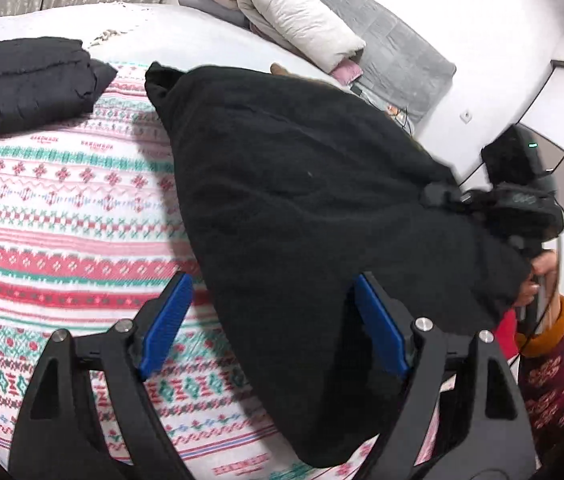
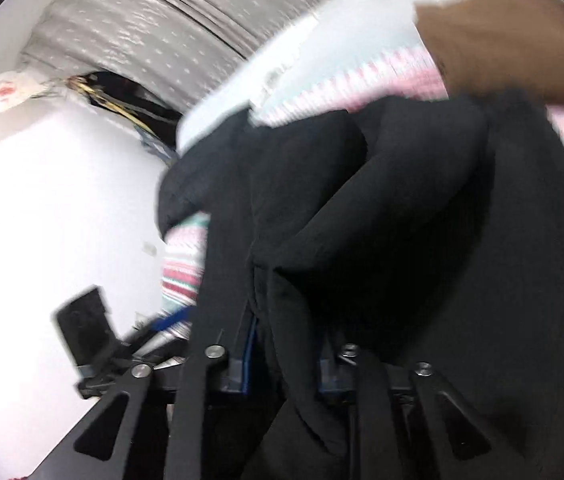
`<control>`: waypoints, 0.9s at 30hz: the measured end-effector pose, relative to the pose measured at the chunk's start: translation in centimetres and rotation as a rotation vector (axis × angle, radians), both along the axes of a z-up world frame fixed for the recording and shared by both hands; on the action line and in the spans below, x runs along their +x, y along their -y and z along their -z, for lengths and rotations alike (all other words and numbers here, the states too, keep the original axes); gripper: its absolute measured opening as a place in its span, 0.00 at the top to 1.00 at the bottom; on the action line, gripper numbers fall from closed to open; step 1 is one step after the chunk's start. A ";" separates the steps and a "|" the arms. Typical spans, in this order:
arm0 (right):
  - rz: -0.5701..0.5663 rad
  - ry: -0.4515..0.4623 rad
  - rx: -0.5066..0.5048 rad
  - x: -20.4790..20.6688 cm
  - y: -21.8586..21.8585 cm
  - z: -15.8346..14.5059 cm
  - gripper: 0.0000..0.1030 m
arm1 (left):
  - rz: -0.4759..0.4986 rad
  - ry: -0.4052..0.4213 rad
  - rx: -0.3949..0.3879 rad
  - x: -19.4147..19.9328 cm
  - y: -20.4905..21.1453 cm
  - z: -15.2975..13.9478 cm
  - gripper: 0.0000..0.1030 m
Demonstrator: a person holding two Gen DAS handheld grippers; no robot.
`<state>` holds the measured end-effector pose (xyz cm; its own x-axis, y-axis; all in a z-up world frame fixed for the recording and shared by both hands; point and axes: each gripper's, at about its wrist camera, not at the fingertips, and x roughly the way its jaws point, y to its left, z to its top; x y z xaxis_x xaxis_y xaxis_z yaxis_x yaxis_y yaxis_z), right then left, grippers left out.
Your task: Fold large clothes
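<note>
Bedding [image 1: 62, 208] in red, green and white pattern carries a black garment [image 1: 302, 200]. Left gripper [image 1: 270, 320] gapes wide, empty, over its edge; right gripper [image 2: 290, 344] pinches the cloth. Pillows [image 1: 294, 12], curtain [image 2: 170, 28], white wall [image 2: 62, 200] behind.

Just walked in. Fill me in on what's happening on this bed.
A person is folding a large black garment on a bed with a patterned bedspread, holding a two-finger gripper in each hand. The right gripper is shut on a bunch of the fabric and lifts that side. The left gripper is open, empty, at the garment's near edge. Another black garment lies already folded nearby.
</note>
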<state>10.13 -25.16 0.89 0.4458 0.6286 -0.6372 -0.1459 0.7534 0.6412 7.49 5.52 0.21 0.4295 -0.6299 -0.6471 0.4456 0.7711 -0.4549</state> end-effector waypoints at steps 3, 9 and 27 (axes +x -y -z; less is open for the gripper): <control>0.026 0.111 0.004 -1.1 1.5 -4.8 0.83 | 0.040 0.065 0.002 -0.7 2.0 -2.2 0.20; 0.145 0.199 -0.011 -4.6 10.9 -6.7 0.77 | 0.130 0.068 0.014 -1.0 6.5 -3.0 0.19; 0.305 -0.184 0.040 -4.4 19.8 5.9 0.25 | 0.156 -0.276 -0.107 3.9 11.0 2.3 0.00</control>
